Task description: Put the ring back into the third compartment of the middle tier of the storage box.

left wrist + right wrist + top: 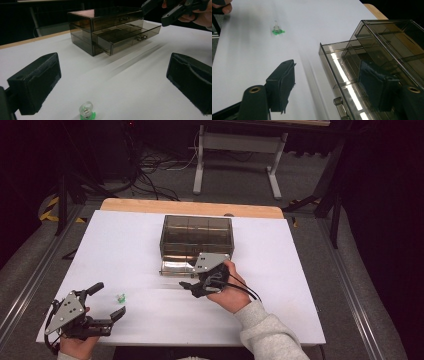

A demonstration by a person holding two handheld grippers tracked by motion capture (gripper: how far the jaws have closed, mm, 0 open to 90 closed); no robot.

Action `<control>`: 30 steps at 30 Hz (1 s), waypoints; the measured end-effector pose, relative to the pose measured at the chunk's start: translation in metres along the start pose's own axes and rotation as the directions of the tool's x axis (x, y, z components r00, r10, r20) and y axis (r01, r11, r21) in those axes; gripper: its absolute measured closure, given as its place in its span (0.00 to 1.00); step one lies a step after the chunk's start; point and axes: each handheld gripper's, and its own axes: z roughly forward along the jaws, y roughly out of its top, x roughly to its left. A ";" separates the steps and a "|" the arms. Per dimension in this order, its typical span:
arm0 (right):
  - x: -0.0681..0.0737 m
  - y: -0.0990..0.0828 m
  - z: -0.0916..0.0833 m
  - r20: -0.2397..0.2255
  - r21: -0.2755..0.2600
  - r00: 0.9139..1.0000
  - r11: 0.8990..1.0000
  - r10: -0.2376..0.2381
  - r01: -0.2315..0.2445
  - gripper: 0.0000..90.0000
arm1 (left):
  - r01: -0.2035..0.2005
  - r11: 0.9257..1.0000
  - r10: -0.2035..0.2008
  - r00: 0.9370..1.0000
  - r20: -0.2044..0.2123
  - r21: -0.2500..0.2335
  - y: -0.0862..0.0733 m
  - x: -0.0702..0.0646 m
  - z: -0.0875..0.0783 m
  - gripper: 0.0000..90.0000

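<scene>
Ring on the bench, drawer pulled out

The ring (86,111) lies on the white bench (130,245) between the open left gripper's (107,301) jaws; the right gripper (192,287), open and empty, hovers at the drawer (342,72) of the smoky box (196,236). Beyond: dark floor, cables (150,175), a table frame (240,155).

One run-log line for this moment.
drawer: open | ring: on table, untouched | left gripper: open near ring | right gripper: open by drawer
</scene>
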 end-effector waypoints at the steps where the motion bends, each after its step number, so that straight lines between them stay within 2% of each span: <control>1: 0.000 0.000 0.000 0.001 -0.001 1.000 1.000 0.000 0.000 0.33 | -0.013 1.000 0.013 1.000 -0.002 -0.004 0.000 0.000 0.000 0.01; 13: 0.004 0.002 0.003 0.000 -0.016 1.000 1.000 -0.002 0.002 0.33 | -0.005 1.000 0.005 1.000 -0.001 -0.018 0.000 0.000 -0.002 0.01; 30: 0.012 0.006 0.013 -0.013 -0.035 1.000 0.999 0.009 -0.009 0.33 | -0.013 1.000 0.013 1.000 0.008 -0.009 0.000 0.001 -0.001 0.01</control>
